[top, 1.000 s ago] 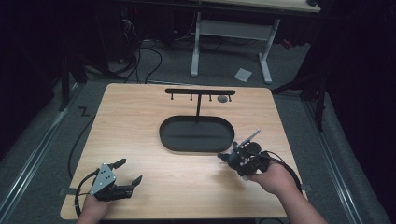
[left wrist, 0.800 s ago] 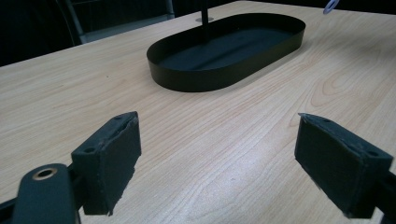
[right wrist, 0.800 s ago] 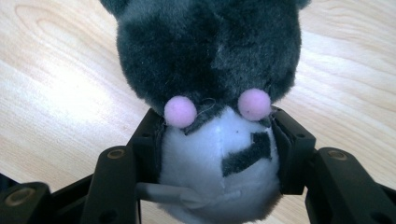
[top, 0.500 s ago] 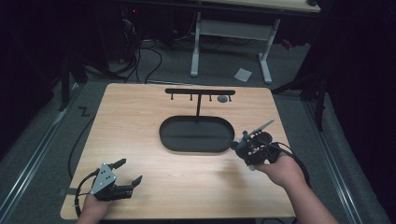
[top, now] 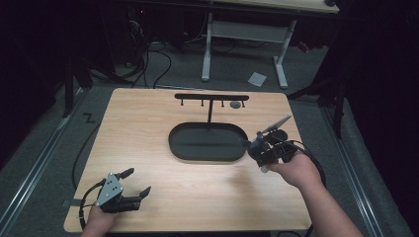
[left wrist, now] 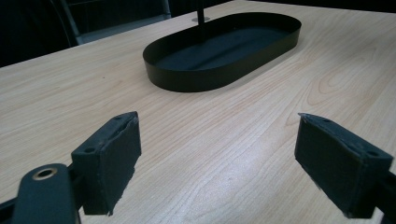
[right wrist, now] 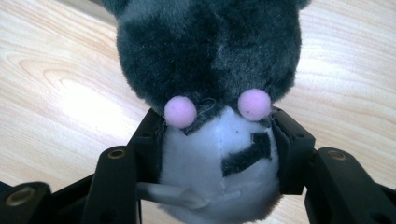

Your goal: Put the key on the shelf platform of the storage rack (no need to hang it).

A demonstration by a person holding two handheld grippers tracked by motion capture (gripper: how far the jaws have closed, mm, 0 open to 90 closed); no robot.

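My right gripper (right wrist: 215, 140) is shut on a plush toy (right wrist: 210, 51), which has dark grey fur, a white belly and two pink dots. The pads press its white belly from both sides. In the high view this gripper (top: 261, 149) hangs above the table by the right end of the black oval tray (top: 207, 157), with the toy (top: 252, 144) facing the tray. My left gripper (top: 136, 182) rests near the front left corner, jaws wide apart. In its own view the left gripper (left wrist: 224, 158) holds nothing and looks toward the tray (left wrist: 201, 79).
A black T-shaped stand (top: 211, 97) rises from the tray's far side, with small hooks under its bar and a grey item (top: 235, 104) hanging near the right end. Bare wood lies between the two grippers. Dark floor and a desk frame lie beyond the table.
My right gripper has lifted and drifted to the right and farther away, carrying the plush toy. The left gripper has stayed where it was.
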